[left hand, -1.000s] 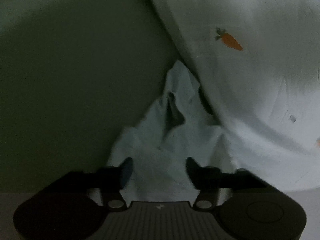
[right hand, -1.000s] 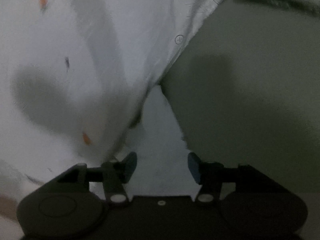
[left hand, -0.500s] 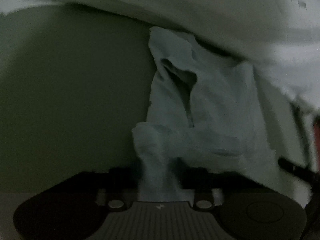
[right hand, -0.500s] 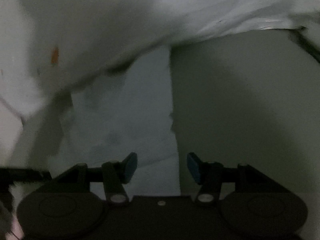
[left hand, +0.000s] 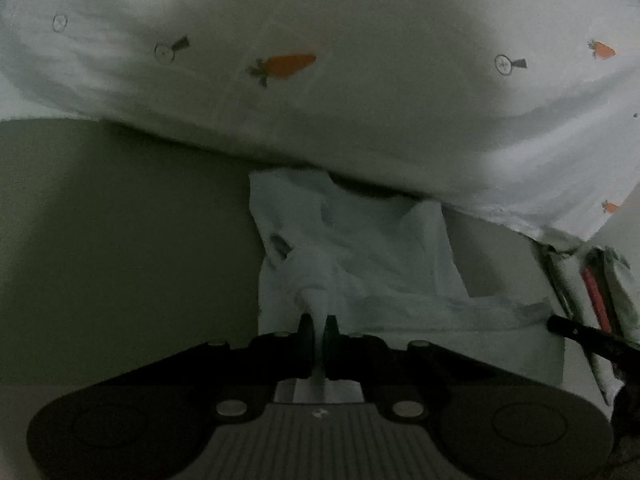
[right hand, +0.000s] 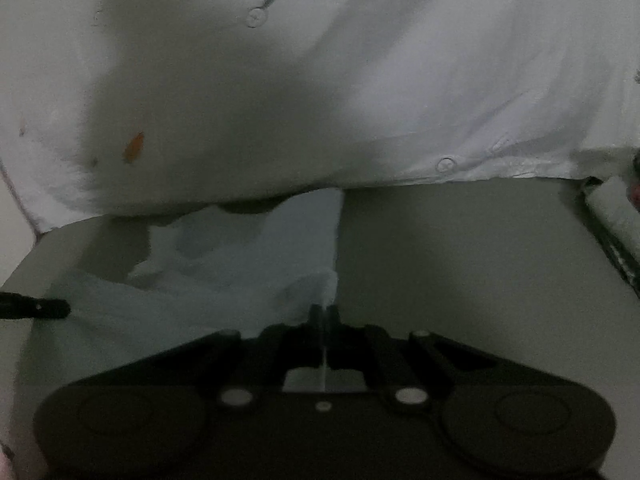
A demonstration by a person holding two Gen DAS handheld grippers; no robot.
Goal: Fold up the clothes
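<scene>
A pale blue garment lies crumpled on a grey-green surface, its far part tucked under a white carrot-print garment. My left gripper is shut on a pinched fold at the blue garment's near left edge. In the right wrist view the blue garment spreads left of centre, and my right gripper is shut on its near right corner. The white carrot-print garment with snap buttons fills the top of that view. The other gripper's black finger pokes in at the left edge.
The grey-green surface shows bare to the right in the right wrist view. Folded white cloth with a red strip lies at the far right of the left wrist view, beside the right gripper's black finger.
Both grippers went from open to shut on the pale blue garment, the left first, the right in the last half second. The views swung so the carrot-print garment lies across the top.
</scene>
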